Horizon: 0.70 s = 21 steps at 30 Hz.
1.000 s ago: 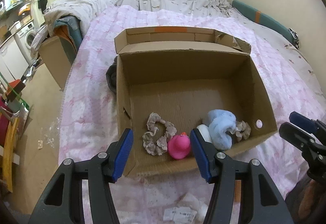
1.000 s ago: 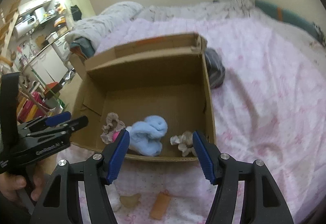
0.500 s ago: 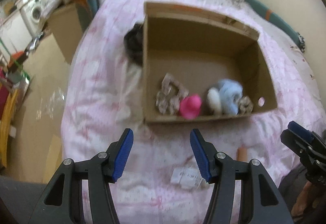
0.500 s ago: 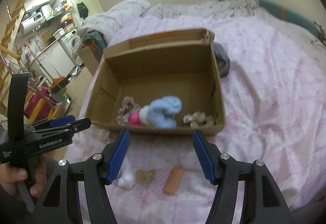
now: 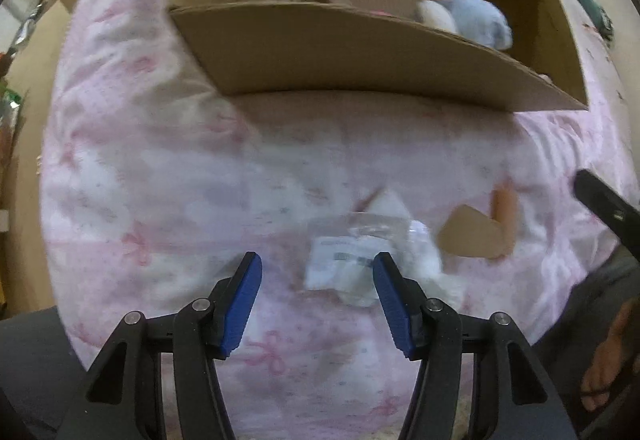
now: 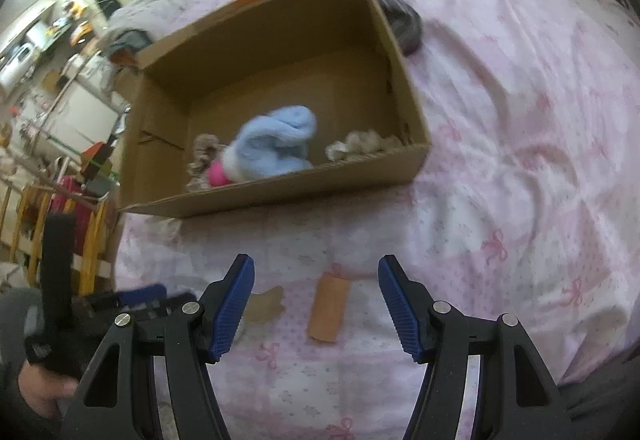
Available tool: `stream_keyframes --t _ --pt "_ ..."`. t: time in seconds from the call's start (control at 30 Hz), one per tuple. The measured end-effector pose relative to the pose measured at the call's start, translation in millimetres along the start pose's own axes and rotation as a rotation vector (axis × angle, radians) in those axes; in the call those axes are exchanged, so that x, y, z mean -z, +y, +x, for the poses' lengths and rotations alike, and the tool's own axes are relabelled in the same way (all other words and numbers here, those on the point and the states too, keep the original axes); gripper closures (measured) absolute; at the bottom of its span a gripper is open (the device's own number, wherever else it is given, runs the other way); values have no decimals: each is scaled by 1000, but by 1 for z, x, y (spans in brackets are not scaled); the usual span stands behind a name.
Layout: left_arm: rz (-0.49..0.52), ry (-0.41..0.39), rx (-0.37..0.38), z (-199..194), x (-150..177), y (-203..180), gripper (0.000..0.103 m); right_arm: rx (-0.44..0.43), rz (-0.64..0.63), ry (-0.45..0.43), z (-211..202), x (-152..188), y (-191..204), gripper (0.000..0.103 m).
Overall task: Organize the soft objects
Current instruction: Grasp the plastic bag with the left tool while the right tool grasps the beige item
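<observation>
On the pink bow-print bedspread (image 5: 168,175), near its front edge and just short of the cardboard box (image 5: 360,51), lie the loose pieces not yet put away. Under the left gripper (image 5: 318,304), whose jaws stand apart and empty, sits a crinkled clear packet (image 5: 352,260) with a white label and something white and fluffy inside. I judge it light and squashy but slick on the film, so it is best pinched across its plump middle, not by a corner. Below the right gripper (image 6: 316,310), also parted with nothing between, lies a small orange-tan roll (image 6: 330,314), beside a flat tan piece (image 6: 266,304); the roll looks soft and should yield to a grip across its short width. In the box rest a fluffy blue plush (image 6: 276,147), a pink toy (image 6: 218,175) and beige scrunchies (image 6: 360,145).
</observation>
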State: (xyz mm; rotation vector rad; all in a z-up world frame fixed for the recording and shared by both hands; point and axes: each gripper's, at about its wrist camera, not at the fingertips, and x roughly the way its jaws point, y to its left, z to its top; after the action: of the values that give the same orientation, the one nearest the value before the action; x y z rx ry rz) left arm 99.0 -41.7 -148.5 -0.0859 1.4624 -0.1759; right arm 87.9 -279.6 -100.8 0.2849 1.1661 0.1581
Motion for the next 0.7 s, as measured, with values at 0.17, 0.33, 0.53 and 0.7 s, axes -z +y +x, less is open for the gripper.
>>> stream_keyframes --t 0.17,0.33,0.53,0.7 --pt "29 6 -1 3 4 -8 48 30 39 73 16 2 -10 35" --pt "42 11 -6 8 5 -15 48 -3 81 124 28 2 -15 35" --pt "92 20 10 11 5 -30 48 -82 123 189 43 5 -17 36" --pt "107 24 17 17 5 -42 56 -46 81 261 63 10 -8 53"
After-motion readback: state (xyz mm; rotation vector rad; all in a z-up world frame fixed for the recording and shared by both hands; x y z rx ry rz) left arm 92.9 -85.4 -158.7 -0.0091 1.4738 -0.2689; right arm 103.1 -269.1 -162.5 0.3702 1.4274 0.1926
